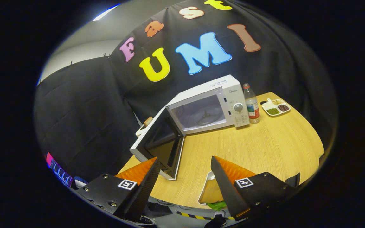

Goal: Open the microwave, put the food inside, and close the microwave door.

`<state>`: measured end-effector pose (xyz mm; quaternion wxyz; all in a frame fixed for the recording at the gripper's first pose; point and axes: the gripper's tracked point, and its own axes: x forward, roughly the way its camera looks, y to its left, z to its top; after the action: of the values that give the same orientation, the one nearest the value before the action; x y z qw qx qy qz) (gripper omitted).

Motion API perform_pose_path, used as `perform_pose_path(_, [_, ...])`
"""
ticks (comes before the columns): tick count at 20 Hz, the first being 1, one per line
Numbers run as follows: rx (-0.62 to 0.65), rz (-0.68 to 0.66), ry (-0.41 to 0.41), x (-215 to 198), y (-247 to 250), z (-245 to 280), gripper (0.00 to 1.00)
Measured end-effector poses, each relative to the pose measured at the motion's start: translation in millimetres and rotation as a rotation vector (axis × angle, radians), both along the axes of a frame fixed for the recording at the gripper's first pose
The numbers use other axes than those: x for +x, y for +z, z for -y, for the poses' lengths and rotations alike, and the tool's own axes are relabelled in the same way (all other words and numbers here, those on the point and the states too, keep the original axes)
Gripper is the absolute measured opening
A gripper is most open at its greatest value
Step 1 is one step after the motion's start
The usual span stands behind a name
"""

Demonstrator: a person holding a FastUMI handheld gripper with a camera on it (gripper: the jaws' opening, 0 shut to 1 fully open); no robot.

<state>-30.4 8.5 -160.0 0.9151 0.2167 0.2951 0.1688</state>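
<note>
The microwave (212, 104) stands on the far part of the wooden desk (265, 148), against the black cloth wall. Its door (158, 145) is swung wide open on the left side of the oven, reaching toward the near edge of the desk, and the cavity behind it shows a bare turntable. Just right of the microwave, touching or nearly touching its control panel, a clear bottle (251, 104) with a red cap stands upright. Farther right of the microwave, near the desk's far edge, lies a small white divided dish (275, 107) with green, dark and pale fillings.

The food (211, 191) sits on a white plate (205, 186) at the near edge of the desk, well in front of the microwave; it looks like a flat tan piece, partly hidden behind the right finger. The gripper (185, 164) hangs above this near edge, its jaws spread wide apart and holding nothing. The left finger's tip lies just in front of the lower corner of the microwave door; whether it touches cannot be told.
</note>
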Motion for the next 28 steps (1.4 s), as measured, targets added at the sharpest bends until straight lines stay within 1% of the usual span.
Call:
perform_pose_path(4, [0.065, -0.111, -0.026, -0.7, -26.1, 26.9, 0.97])
perform_pose_path(10, [0.133, -0.272, -0.073, -13.0, -76.9, 54.1, 0.97])
perform_pose_path(12, [0.166, -0.328, -0.084, -18.3, -92.4, 55.6, 0.95])
perform_pose_path(17, [0.284, -0.488, -0.101, -31.7, -125.6, 47.7, 0.96])
perform_pose_path(20, [0.358, -0.544, -0.088, -39.2, -130.2, 38.4, 0.95])
perform_pose_path(22, [0.369, -0.567, -0.091, -41.2, -133.9, 37.3, 0.79])
perform_pose_path(24, [0.376, -0.593, -0.066, -44.9, -134.8, 31.4, 0.79])
perform_pose_path(25, [0.371, -0.592, -0.068, -44.1, -134.7, 31.4, 0.79])
perform_pose_path(27, [0.361, -0.586, -0.066, -44.5, -132.7, 31.3, 0.41])
perform_pose_path(28, [0.341, -0.581, -0.061, -45.3, -134.8, 30.4, 0.41])
